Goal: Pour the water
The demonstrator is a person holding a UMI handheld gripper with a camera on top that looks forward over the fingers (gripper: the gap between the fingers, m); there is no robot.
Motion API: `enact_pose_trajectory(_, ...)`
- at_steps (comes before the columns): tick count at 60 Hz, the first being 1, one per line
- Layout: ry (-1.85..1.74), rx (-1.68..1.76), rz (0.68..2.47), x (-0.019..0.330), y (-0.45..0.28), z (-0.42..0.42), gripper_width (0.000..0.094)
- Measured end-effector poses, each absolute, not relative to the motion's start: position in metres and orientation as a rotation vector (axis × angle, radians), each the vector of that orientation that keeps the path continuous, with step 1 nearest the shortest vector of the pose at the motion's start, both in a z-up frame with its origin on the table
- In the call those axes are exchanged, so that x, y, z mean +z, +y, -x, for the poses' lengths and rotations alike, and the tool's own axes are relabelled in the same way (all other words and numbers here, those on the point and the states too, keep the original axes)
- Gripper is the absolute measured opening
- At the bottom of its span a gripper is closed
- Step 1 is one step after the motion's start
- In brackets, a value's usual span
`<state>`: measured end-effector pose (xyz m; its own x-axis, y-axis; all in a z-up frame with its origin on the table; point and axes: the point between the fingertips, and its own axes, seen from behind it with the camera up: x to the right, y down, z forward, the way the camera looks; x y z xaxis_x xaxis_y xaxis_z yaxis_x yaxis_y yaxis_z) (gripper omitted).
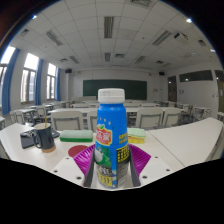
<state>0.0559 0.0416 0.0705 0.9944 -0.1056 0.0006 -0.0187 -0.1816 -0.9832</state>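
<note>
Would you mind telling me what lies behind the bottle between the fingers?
Behind the bottle a green tray lies on the white table, with a dark cup beside it and classroom desks beyond. Whatever sits directly behind the bottle is covered.

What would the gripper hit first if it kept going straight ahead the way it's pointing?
The bottle. It stands between the fingers of the gripper, which looks shut on it, so it blocks the line ahead. Past it the table runs on; depth there is unclear.
</note>
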Motion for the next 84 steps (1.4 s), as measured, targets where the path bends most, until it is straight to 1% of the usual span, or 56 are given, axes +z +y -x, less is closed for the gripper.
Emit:
enact_pose_trajectory(14, 0.158, -0.060, 1.721, 0.070, 0.045, -0.056, 0.0556)
enact_pose_trajectory(19, 0.128, -0.097, 1.740, 0.070, 0.048, -0.056, 0.0463)
enact_pose_trajectory(21, 0.107, -0.113, 1.751, 0.070, 0.051, -0.055, 0.0443)
enact_pose_trajectory(24, 0.058, -0.168, 1.754, 0.078, 0.054, -0.053, 0.0426)
enact_pose_trajectory(29, -0.066, -0.328, 1.730, 0.111, 0.070, -0.051, 0.0425)
enact_pose_trajectory(32, -0.182, -0.462, 1.680, 0.138, 0.082, -0.049, 0.0423)
enact_pose_trajectory(36, -0.381, -0.688, 1.619, 0.168, 0.104, -0.024, 0.0422)
enact_pose_trajectory(41, -0.682, -0.957, 1.521, 0.191, 0.128, 0.003, 0.0422)
enact_pose_trajectory(42, -0.728, -1.011, 1.493, 0.183, 0.137, 0.018, 0.0423)
enact_pose_trajectory(43, -0.783, -1.060, 1.468, 0.185, 0.139, 0.026, 0.0423)
enact_pose_trajectory(44, -0.846, -1.107, 1.444, 0.197, 0.133, 0.025, 0.0422)
enact_pose_trajectory(50, -1.145, -1.379, 1.238, 0.201, 0.150, 0.068, 0.0422)
enact_pose_trajectory(51, -1.205, -1.416, 1.203, 0.211, 0.146, 0.063, 0.0422)
enact_pose_trajectory(53, -1.282, -1.489, 1.115, 0.202, 0.159, 0.076, 0.0421)
enact_pose_trajectory(60, -1.499, -1.737, 0.831, 0.209, 0.155, 0.100, 0.0420)
enact_pose_trajectory(61, -1.531, -1.748, 0.804, 0.215, 0.151, 0.098, 0.0420)
enact_pose_trajectory(62, -1.543, -1.757, 0.782, 0.213, 0.152, 0.097, 0.0420)
enact_pose_trajectory(63, -1.571, -1.742, 0.775, 0.222, 0.167, 0.095, 0.0421)
enact_pose_trajectory(66, -1.600, -1.755, 0.743, 0.220, 0.167, 0.095, 0.0420)
enact_pose_trajectory(69, -1.613, -1.755, 0.732, 0.220, 0.167, 0.095, 0.0418)
enact_pose_trajectory(70, -1.603, -1.781, 0.722, 0.210, 0.143, 0.094, 0.0421)
enact_pose_trajectory(71, -1.617, -1.760, 0.732, 0.222, 0.169, 0.092, 0.0421)
enact_pose_trajectory(73, -1.607, -1.757, 0.741, 0.224, 0.170, 0.089, 0.0421)
enact_pose_trajectory(76, -1.573, -1.730, 0.774, 0.228, 0.172, 0.084, 0.0422)
enact_pose_trajectory(77, -1.544, -1.716, 0.791, 0.234, 0.148, 0.067, 0.0422)
enact_pose_trajectory(78, -1.506, -1.693, 0.825, 0.224, 0.154, 0.072, 0.0421)
enact_pose_trajectory(81, -1.367, -1.573, 0.944, 0.232, 0.150, 0.061, 0.0423)
enact_pose_trajectory(82, -1.304, -1.532, 0.977, 0.232, 0.136, 0.059, 0.0422)
enact_pose_trajectory(84, -1.178, -1.391, 1.063, 0.235, 0.134, 0.054, 0.0423)
